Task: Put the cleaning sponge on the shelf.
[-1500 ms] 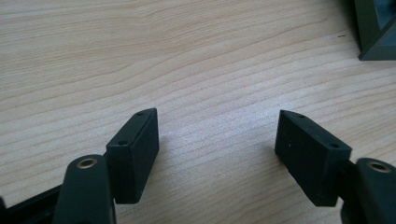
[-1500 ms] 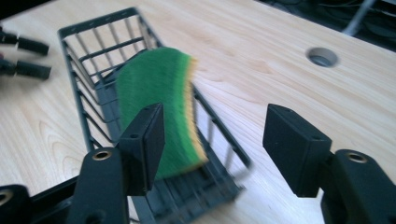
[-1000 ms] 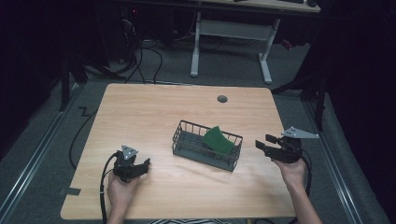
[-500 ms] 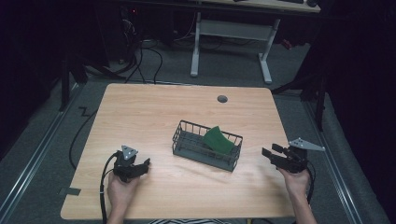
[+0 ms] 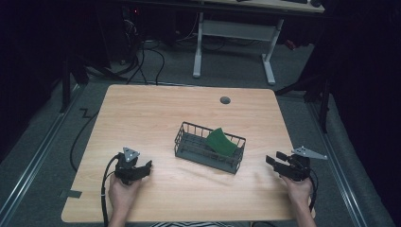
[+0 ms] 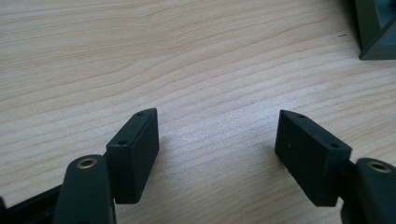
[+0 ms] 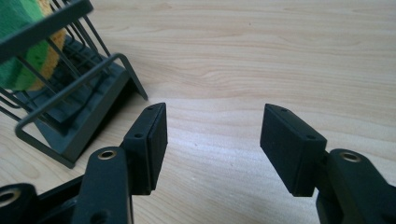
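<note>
- Right gripper [image 5: 279, 162] sits low over the pale wooden table [image 5: 156, 113], jaws spread wide with nothing between them; in the right gripper view [image 7: 212, 149] bare woodgrain shows in the gap.
- Just ahead of its left jaw, near but apart, stands the dark grey wire basket [image 7: 70, 107], its corner post and base strip closest to the claw.
- Inside that basket leans the green sponge with a yellow underside [image 7: 21, 42], tilted against the wires; from above it reads as a green slab [image 5: 221, 142] propped at the end nearer this claw.
- Left gripper [image 5: 142, 169] rests on the table on the basket's other side, farther off, jaws equally wide and empty [image 6: 217, 140]; only a dark corner of the basket [image 6: 373, 32] peeks in ahead and to its right.
- My read: the sponge looks settled in the basket, and both claws look parked.
- If the sponge is to come out, the right claw is the better placed: rise above the rim first, come down over the sponge's top edge, and close across its thin faces.
- Risk: a low, sideways approach would snag the wires and shove the light basket along the table.
- Steadying the basket's far end with the left claw would help.
</note>
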